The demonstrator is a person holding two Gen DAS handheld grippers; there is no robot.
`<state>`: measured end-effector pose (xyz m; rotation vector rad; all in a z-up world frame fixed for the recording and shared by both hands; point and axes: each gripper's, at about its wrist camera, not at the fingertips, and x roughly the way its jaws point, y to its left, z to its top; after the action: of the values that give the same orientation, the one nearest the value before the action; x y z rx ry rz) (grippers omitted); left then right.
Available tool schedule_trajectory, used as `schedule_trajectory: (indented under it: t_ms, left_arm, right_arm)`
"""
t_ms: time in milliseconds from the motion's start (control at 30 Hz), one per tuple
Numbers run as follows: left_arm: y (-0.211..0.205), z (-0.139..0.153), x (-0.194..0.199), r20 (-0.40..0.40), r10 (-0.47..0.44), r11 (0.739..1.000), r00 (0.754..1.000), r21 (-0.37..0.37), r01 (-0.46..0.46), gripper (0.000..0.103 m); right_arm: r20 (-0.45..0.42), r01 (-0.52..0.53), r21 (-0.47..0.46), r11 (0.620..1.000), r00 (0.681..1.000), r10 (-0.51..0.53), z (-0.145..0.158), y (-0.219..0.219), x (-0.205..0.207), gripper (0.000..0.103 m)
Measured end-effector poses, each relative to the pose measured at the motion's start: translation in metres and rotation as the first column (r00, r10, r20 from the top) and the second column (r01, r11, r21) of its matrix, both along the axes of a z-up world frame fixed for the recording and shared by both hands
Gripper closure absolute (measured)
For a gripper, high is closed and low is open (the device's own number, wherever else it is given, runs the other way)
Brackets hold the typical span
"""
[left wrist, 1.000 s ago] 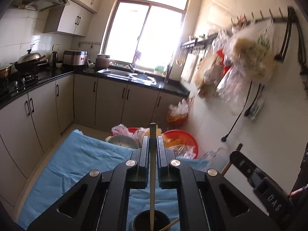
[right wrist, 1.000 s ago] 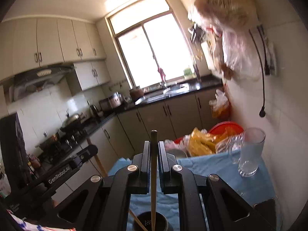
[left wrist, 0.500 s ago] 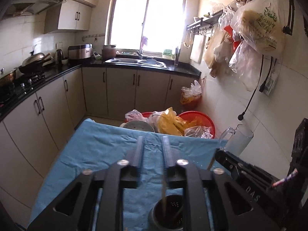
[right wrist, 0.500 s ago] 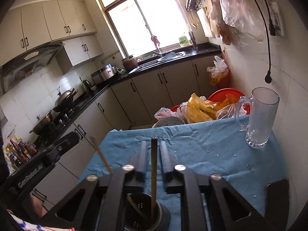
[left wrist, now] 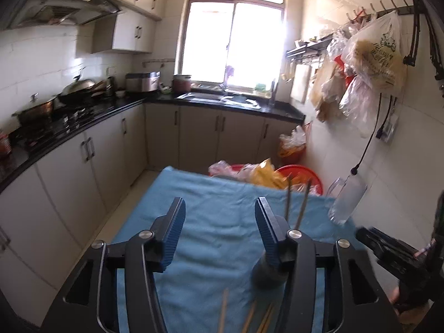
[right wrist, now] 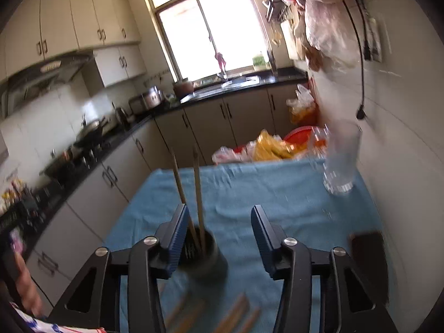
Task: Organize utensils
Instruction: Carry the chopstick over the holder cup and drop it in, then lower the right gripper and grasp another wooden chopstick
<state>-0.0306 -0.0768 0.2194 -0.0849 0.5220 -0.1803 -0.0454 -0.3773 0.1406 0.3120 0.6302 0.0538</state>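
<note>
Kitchen interior. A bright window (left wrist: 236,44) stands above the sink (left wrist: 219,98) on a black counter (left wrist: 83,123) that runs along cream cabinets (left wrist: 199,138). An extractor hood (left wrist: 61,8) hangs over the stove. White tiled wall (left wrist: 347,149) beside the blue-clothed tabletop (left wrist: 211,194) carries hooks with plastic bags (left wrist: 371,55).

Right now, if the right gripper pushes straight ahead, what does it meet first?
Probably only the blue cloth: the right gripper is open, the chopstick holder sits left of centre and the glass mug far right; depth is unclear.
</note>
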Motion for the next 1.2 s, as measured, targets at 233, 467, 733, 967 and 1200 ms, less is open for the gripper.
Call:
schedule_trajectory:
  t_ms: [233,467,733,967,1200]
  left_arm:
    - [0.035,-0.064,-0.035,-0.13,0.03,0.999,0.991,0.019,-0.028,0.05]
    - [0.03,-0.13,-0.027,-0.325,-0.023,0.999,0.945,0.037,0.037,0.05]
    - [-0.005,-0.17,0.014,-0.438,-0.073,0.987,0.896,0.094,0.126,0.053]
    - [-0.044,-0.203,0.05,-0.513,-0.097,0.961,0.853,0.174,0.214,0.071]
    - [-0.059,-0.208,0.061,-0.511,-0.104,0.954,0.853,0.191,0.231,0.075]
  right_arm:
    - [-0.166,-0.003,-0.019,1.0,0.986,0.0,-0.074,-0.005,-0.059,0.051]
    - [-0.302,0.007,-0.039,0.999,0.953,-0.019,-0.124,-0.014,-0.065,0.056]
    - [-0.373,-0.001,-0.074,0.997,0.928,-0.027,-0.148,-0.007,-0.041,0.065]
    - [-0.377,-0.001,-0.116,0.993,0.925,-0.043,-0.151,-0.005,-0.024,0.075]
    - [-0.392,-0.005,-0.145,0.989,0.919,-0.052,-0.152,-0.001,-0.004,0.084]
